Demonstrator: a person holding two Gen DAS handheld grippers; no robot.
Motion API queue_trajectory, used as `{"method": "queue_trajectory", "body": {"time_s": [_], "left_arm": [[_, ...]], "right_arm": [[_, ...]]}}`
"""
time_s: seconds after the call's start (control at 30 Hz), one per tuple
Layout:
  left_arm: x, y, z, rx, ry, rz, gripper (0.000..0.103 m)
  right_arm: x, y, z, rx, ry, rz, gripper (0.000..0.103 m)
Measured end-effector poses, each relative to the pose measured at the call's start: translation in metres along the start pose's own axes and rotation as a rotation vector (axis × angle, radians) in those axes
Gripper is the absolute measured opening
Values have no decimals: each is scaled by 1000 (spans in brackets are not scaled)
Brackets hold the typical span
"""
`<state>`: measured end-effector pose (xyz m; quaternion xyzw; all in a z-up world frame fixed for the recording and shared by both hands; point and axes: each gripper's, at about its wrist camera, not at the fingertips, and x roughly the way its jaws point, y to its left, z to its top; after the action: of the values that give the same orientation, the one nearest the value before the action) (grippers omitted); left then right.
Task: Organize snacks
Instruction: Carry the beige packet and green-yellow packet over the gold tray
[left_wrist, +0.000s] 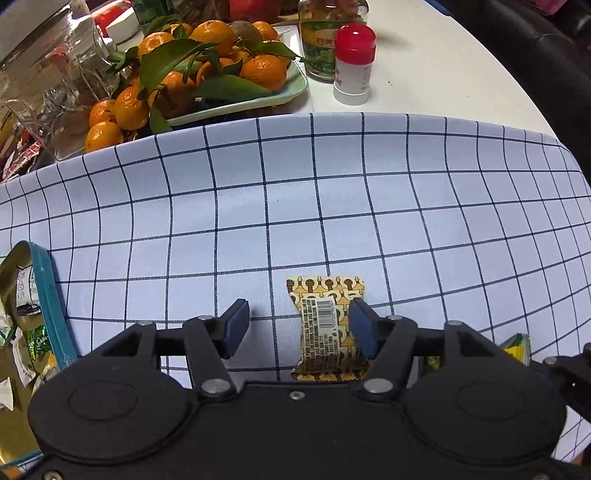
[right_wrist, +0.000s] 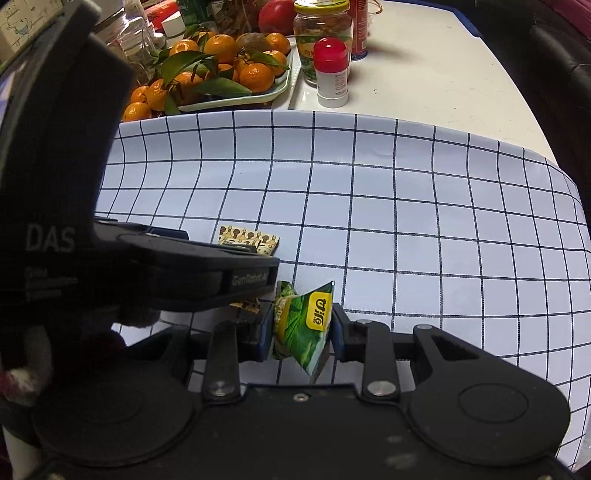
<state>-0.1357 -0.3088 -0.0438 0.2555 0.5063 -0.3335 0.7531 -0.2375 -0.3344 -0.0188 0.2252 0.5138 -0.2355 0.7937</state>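
A yellow-brown patterned snack packet (left_wrist: 325, 328) lies flat on the checked cloth (left_wrist: 332, 206), barcode side up. My left gripper (left_wrist: 298, 319) hovers over it, jaws wide open; the right pad (left_wrist: 364, 325) overlaps the packet's right edge and the left pad stands well clear of it. My right gripper (right_wrist: 302, 328) is shut on a green and yellow snack packet (right_wrist: 314, 321), held on edge just above the cloth. In the right wrist view the left gripper's black body (right_wrist: 177, 269) covers most of the patterned packet (right_wrist: 247, 238). A teal-rimmed tin (left_wrist: 50, 295) with several wrapped snacks sits at the left.
Behind the cloth stand a pale green tray (left_wrist: 295, 92) of leafy mandarins, a glass jar (left_wrist: 321, 44), a red-capped white bottle (left_wrist: 352, 62) and clear glass containers (left_wrist: 55, 66). The white table's curved edge (left_wrist: 535, 103) runs along the right, with a dark seat beyond.
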Motion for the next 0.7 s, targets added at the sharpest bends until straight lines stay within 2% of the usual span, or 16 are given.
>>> {"method": "queue_trajectory", "body": {"time_s": [0.27, 0.37, 0.43, 0.47, 0.5, 0.7], "left_arm": [[9, -7, -4, 14, 48, -4, 64], [14, -4, -5, -10, 61, -10, 65], [15, 2, -3, -35, 71, -45, 61], [15, 5, -3, -53, 70, -54, 55], [13, 9, -4, -73, 59, -48, 43], [8, 36, -6, -170, 67, -46, 40]], "right_arm": [[4, -5, -1, 20, 9, -25, 34], [5, -7, 0, 29, 12, -34, 33], [5, -8, 0, 31, 9, -39, 33], [4, -8, 1, 32, 6, -36, 33], [4, -7, 1, 34, 3, -34, 33], [0, -1, 7, 30, -19, -36, 33]]}}
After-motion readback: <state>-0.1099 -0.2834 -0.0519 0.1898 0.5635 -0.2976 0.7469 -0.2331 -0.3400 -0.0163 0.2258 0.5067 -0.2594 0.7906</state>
